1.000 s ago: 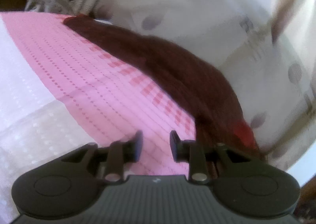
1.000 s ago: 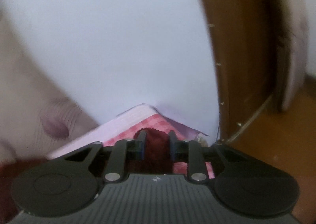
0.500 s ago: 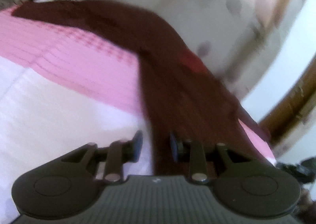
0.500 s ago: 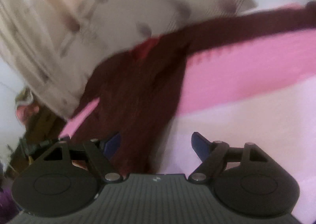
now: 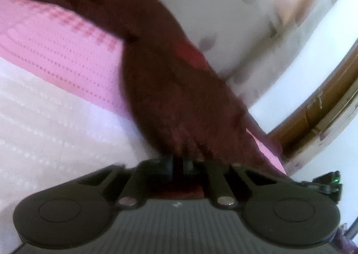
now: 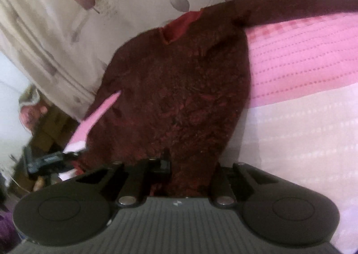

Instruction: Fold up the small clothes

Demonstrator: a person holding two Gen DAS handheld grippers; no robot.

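Both claws now pinch the hem of the dark maroon sweater (image 6: 179,88), where half a second ago neither did. The left claw (image 5: 177,165), at the lower centre of its frame, was standing slightly open just over the cloth; now its jaws are shut on the near edge, the knit bunching between them. The right claw (image 6: 190,167) was wide apart beside the garment; now fabric fills the space between its jaws and hides the right finger — so it appears closed on the hem, though that side of the grip is not plainly seen.

The sweater lies spread on the bed, on the pink quilted cover (image 6: 302,57), with its red-lined collar (image 6: 183,23) toward the upper centre of the right view, against the leaf-print pillow (image 6: 100,7), and one sleeve running to the upper right. With both lower corners apparently held, the fold looks ready to begin — likely lifting the hem toward the collar.
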